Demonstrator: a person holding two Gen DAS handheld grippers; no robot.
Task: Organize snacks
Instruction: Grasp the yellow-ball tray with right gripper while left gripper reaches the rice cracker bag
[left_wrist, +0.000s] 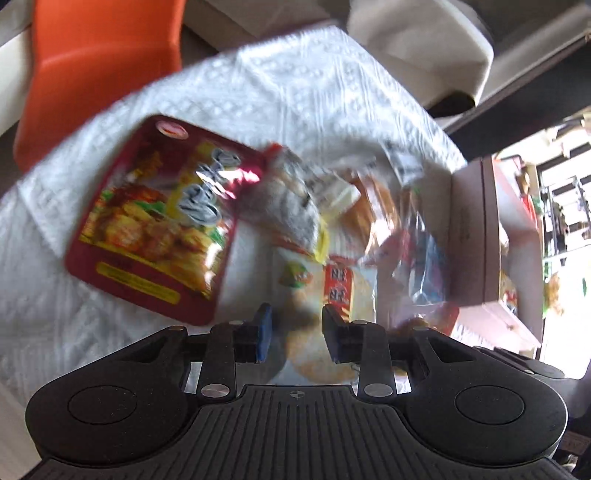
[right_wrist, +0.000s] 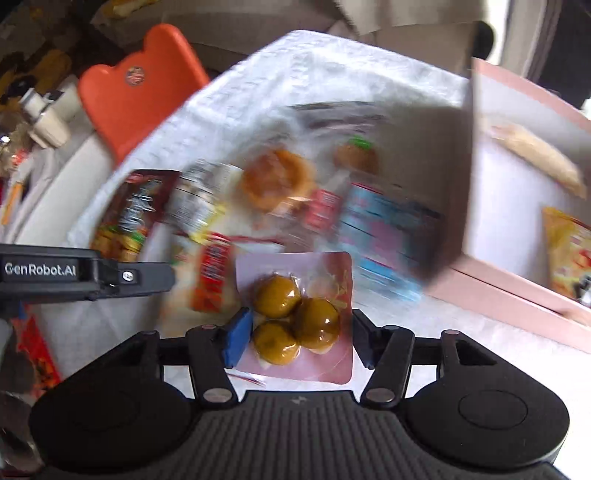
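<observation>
A heap of snack packets lies on a white tablecloth (left_wrist: 295, 85). In the left wrist view a dark red packet (left_wrist: 155, 221) lies at the left, and a white cracker packet (left_wrist: 325, 295) lies under my open left gripper (left_wrist: 297, 328). In the right wrist view a pink packet with three brown balls (right_wrist: 295, 314) sits between the fingers of my open right gripper (right_wrist: 299, 339); whether they touch it I cannot tell. The left gripper's body (right_wrist: 74, 273) enters that view from the left. A pink box (right_wrist: 517, 229) at the right holds a yellow packet (right_wrist: 569, 258).
An orange chair (right_wrist: 140, 92) stands behind the table; it also shows in the left wrist view (left_wrist: 99, 66). The pink box (left_wrist: 480, 236) stands at the table's right side. A blue and pink packet (right_wrist: 388, 236) lies against the box wall. Both views are motion-blurred.
</observation>
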